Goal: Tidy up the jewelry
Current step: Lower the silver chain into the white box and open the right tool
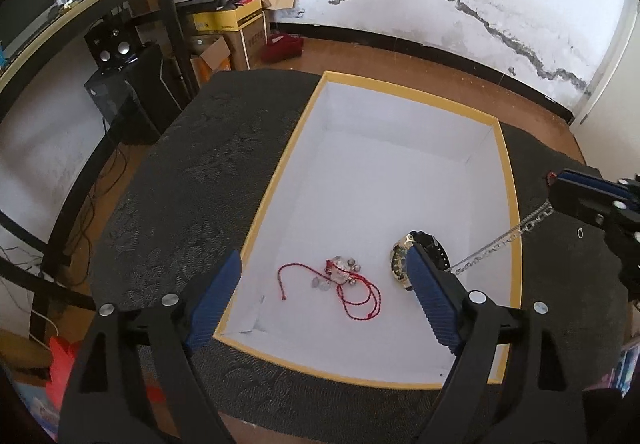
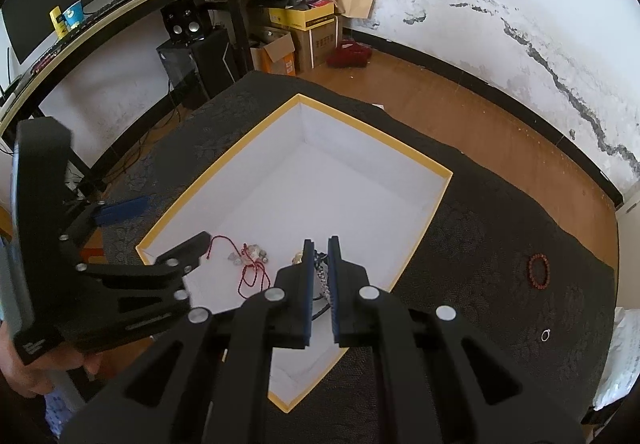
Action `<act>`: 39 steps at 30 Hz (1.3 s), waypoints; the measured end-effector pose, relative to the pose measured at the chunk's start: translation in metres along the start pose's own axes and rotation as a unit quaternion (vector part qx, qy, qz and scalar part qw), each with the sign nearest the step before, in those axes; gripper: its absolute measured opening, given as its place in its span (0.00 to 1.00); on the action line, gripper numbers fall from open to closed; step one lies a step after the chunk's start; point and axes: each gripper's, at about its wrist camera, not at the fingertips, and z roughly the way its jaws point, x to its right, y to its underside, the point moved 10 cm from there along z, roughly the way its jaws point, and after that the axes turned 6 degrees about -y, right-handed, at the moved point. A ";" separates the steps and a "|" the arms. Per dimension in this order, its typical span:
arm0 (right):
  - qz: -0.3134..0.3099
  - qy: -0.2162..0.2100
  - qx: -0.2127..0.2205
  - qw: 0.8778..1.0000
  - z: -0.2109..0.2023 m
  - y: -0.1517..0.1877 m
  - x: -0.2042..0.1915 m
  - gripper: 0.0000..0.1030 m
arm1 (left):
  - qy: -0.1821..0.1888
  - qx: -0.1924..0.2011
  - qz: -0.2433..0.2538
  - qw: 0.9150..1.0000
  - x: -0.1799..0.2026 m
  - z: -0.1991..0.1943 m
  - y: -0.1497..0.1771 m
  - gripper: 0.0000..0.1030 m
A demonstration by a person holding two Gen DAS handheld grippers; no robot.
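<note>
A yellow-rimmed white box [image 1: 512, 204] [image 2: 440, 196] lies on a dark cloth. In it are a red cord necklace with silver charms [image 1: 344, 280] [image 2: 252, 264] and a watch [image 1: 400, 256]. My right gripper [image 2: 320, 264] [image 1: 560, 196] is shut on a silver chain [image 1: 500, 240] [image 2: 325, 286], which hangs down over the box's right rim into the box. My left gripper [image 1: 324, 280] [image 2: 160, 220] is open and empty over the box's near end, its fingers either side of the red necklace.
A red bead bracelet [image 2: 539, 270] and a small silver ring [image 2: 545, 335] [image 1: 580, 232] lie on the cloth right of the box. A desk [image 2: 120, 8], speakers [image 1: 110, 44], cartons [image 2: 304, 28] and a wooden floor lie beyond.
</note>
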 end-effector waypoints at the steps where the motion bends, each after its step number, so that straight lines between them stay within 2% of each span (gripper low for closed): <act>1: -0.001 0.001 -0.002 1.000 0.001 0.000 -0.001 0.07 | -0.002 0.002 -0.001 1.000 -0.003 -0.003 0.000 0.80; 8: 0.001 0.008 -0.015 1.000 0.015 0.005 -0.002 0.07 | -0.006 0.014 0.000 1.000 -0.018 -0.018 0.005 0.80; 17: 0.019 0.023 -0.029 0.999 0.031 0.009 0.011 0.07 | -0.003 0.011 -0.008 1.000 -0.025 -0.017 0.009 0.80; 22: 0.030 0.051 -0.010 0.998 0.026 0.006 0.028 0.07 | -0.004 0.011 -0.011 1.000 -0.026 -0.016 0.010 0.80; 25: 0.044 0.037 -0.037 0.998 0.036 0.013 0.035 0.09 | -0.004 0.010 -0.011 1.000 -0.024 -0.015 0.009 0.80; 27: 0.052 0.025 -0.046 0.997 0.041 0.016 0.037 0.34 | -0.002 0.010 -0.011 1.000 -0.024 -0.015 0.008 0.80; 28: 0.052 0.020 -0.042 0.998 0.040 0.017 0.036 0.68 | -0.002 0.010 -0.011 1.000 -0.022 -0.015 0.008 0.80; 29: 0.051 0.010 -0.036 0.998 0.039 0.017 0.034 0.87 | -0.002 0.010 -0.010 1.000 -0.021 -0.016 0.008 0.80; 33: 0.064 -0.010 -0.037 0.997 0.035 0.024 0.036 0.87 | -0.005 0.012 -0.005 1.000 -0.013 -0.019 0.009 0.84; 39: 0.065 0.013 0.011 0.998 -0.008 0.053 0.065 0.89 | 0.007 0.026 -0.002 1.000 0.008 -0.033 0.008 0.92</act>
